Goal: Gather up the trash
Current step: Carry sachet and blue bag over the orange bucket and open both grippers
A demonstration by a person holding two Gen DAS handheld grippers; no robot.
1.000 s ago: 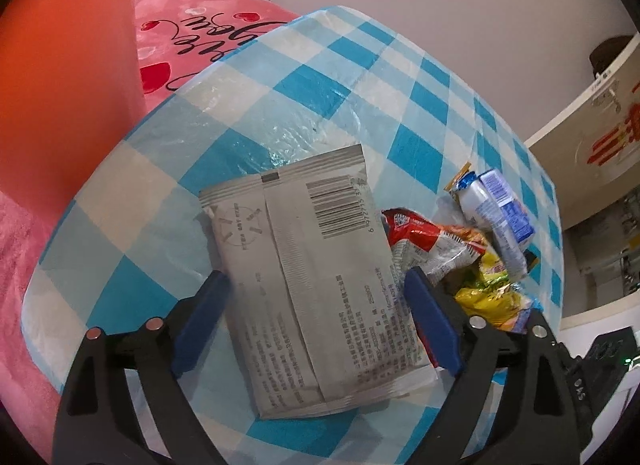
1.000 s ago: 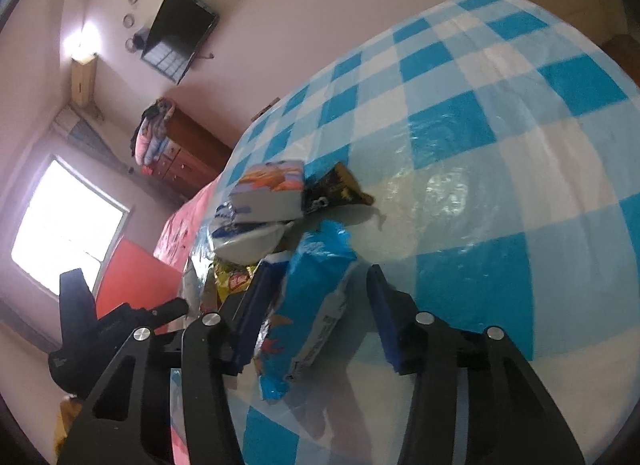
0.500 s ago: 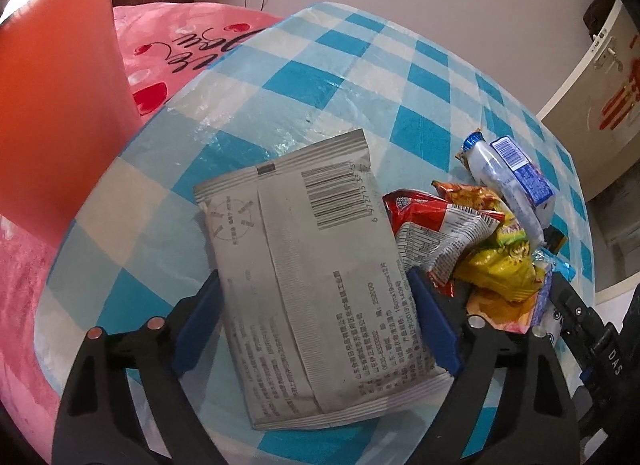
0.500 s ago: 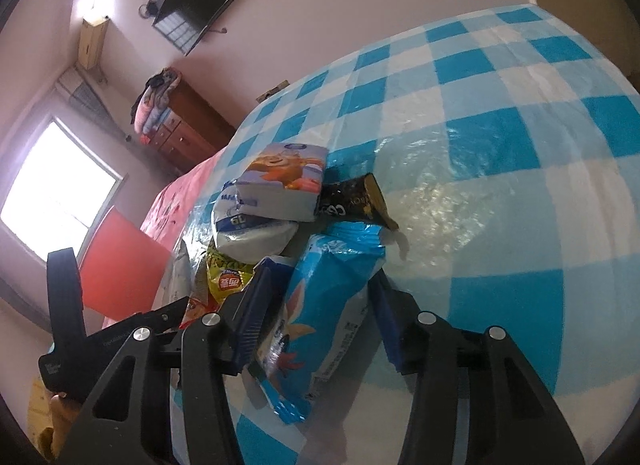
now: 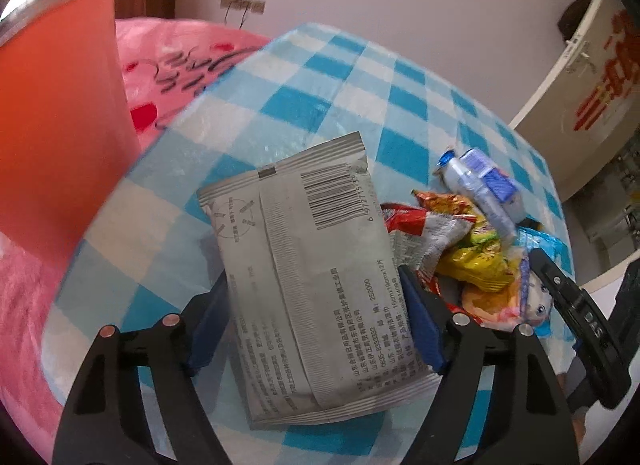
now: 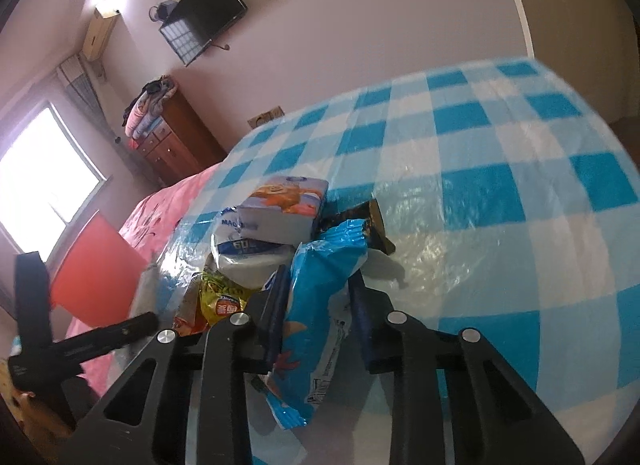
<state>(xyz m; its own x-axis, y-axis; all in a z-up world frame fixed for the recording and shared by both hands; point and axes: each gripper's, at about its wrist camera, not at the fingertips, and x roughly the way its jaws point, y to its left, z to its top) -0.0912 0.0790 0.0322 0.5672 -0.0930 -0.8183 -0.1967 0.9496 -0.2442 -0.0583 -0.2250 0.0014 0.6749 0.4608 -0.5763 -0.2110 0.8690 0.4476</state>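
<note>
Grey packet (image 5: 308, 285) hides left gripper (image 5: 316, 305) pads, seemingly pinching; right gripper (image 6: 320, 305) closing on blue wrapper (image 6: 320, 297).

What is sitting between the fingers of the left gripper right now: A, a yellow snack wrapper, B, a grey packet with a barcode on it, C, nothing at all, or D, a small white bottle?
B: in the left wrist view the grey packet, barcode up, lies between the blue pads of the left gripper, whose jaws are closing on it.

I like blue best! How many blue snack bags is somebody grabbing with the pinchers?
1. The blue snack bag sits between the right gripper pads as they close. The left gripper is closing around a grey packet. More may hide in the pile.
</note>
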